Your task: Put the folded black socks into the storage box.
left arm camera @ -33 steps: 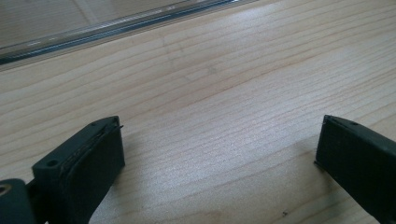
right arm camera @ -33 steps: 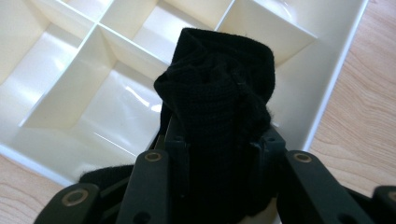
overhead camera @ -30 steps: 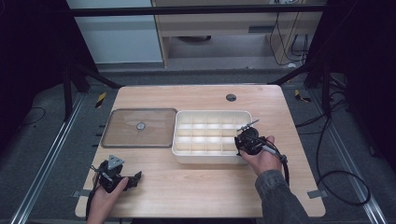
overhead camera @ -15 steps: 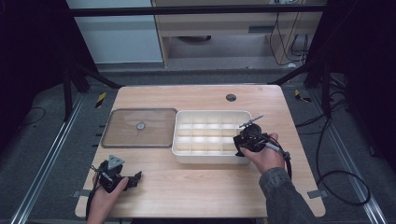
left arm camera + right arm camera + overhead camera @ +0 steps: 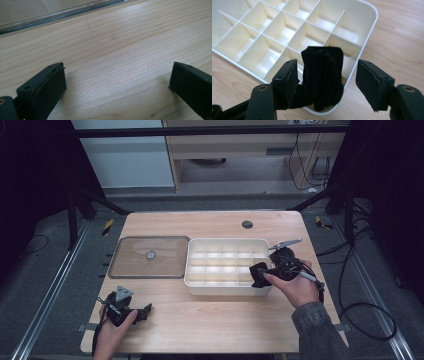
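Right tongs (image 5: 325, 82) shifted toward worktop's near edge, now wide around black sock (image 5: 323, 77) draped over organiser tray (image 5: 200, 285) near-right rim. Soft, light; pinch mid-fold. Left tongs (image 5: 117, 82) wide, idle.

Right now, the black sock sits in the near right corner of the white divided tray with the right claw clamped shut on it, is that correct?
Not quite: the right claw is open, as the right gripper view shows. The black sock does sit in the near right corner of the white divided tray.
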